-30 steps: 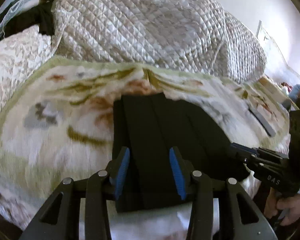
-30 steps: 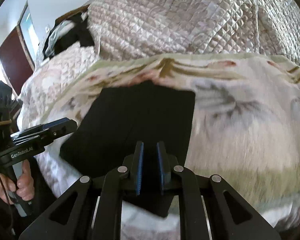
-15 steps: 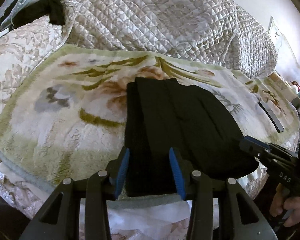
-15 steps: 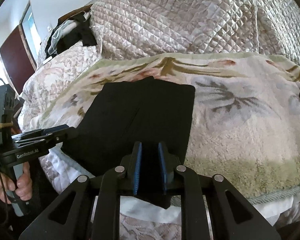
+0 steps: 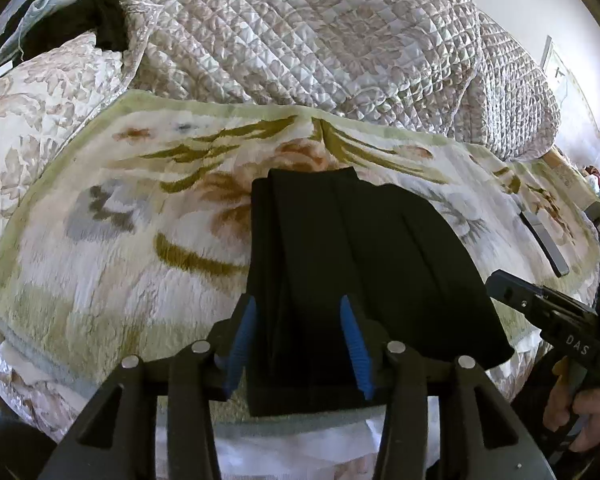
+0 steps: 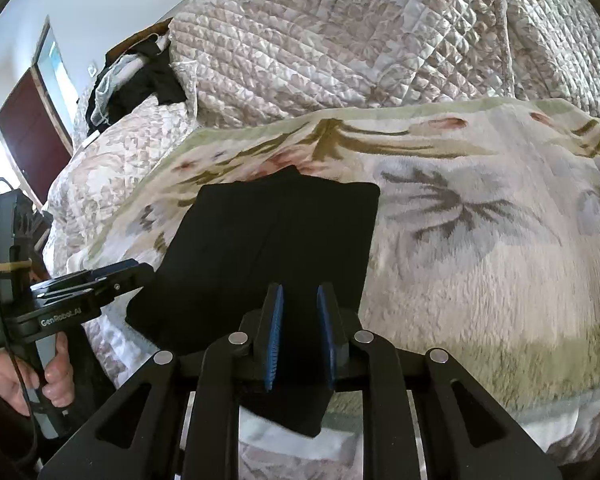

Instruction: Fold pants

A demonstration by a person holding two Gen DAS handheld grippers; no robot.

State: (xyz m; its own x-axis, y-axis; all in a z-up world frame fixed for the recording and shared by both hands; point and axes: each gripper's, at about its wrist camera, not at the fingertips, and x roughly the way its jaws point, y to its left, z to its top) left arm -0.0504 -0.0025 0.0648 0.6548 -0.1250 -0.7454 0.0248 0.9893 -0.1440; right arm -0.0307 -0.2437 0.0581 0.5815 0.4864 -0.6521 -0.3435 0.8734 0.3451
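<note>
Left wrist: one folded pants [image 5: 352, 264] at the bed's near edge, between my two spread, widening hand-held grippers [image 5: 298, 344], unpinched.

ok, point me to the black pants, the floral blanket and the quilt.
black pants [image 5: 364, 264], left wrist view, middle of the folded stack.
floral blanket [image 6: 480, 280], right wrist view, bare plush right of the pants.
quilt [image 5: 300, 32], left wrist view, top of the heaped mound.

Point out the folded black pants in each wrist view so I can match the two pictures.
Left wrist view: the black pants lie in the lower centre, near edge between the left gripper fingers.
Right wrist view: pants centre-left, ahead of the right gripper.
Shared landmark: the floral blanket beneath them.
</note>
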